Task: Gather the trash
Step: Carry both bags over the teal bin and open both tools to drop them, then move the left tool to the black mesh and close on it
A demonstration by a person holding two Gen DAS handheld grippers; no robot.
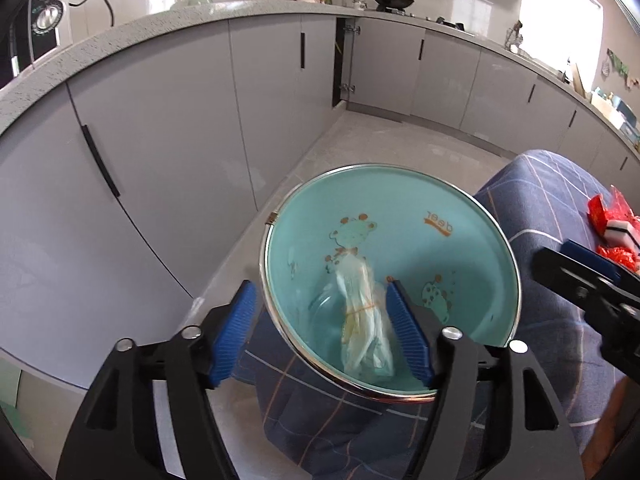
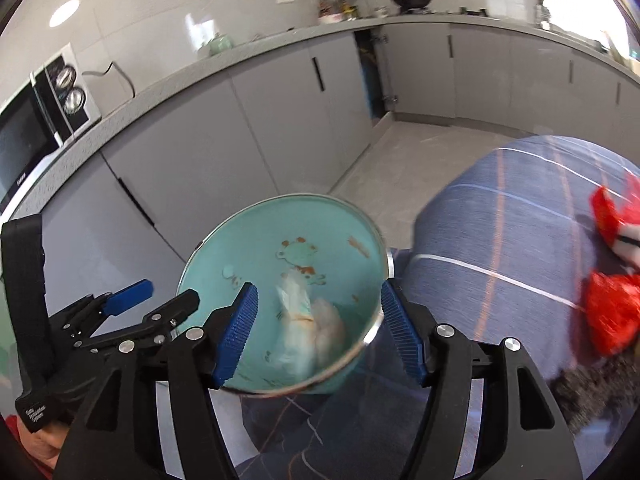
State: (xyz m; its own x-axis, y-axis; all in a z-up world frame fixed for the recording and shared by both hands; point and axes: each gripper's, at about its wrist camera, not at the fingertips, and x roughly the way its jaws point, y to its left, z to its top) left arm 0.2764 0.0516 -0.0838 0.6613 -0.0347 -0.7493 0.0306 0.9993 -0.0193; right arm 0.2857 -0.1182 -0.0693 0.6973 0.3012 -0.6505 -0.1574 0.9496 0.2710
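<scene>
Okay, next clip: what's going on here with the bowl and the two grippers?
A person holds a blue-padded gripper in each hand over a teal enamel bowl with cartoon deer that sits on a blue checked cloth. A crumpled clear plastic bag lies inside the bowl. Both the left gripper and the right gripper are open, gripping nothing. Red wrappers lie on the cloth to the right, uncollected.

Pale grey cabinet doors (image 1: 168,128) with dark handles run under a speckled grey countertop (image 1: 120,32) that bends around the kitchen, one door (image 1: 344,64) in the corner standing ajar. Glossy white wall tiles (image 2: 180,12) catch bright window light (image 1: 560,24) (a microwave (image 2: 36,128) sits on the counter), and the floor (image 1: 392,148) is light grey tile.
</scene>
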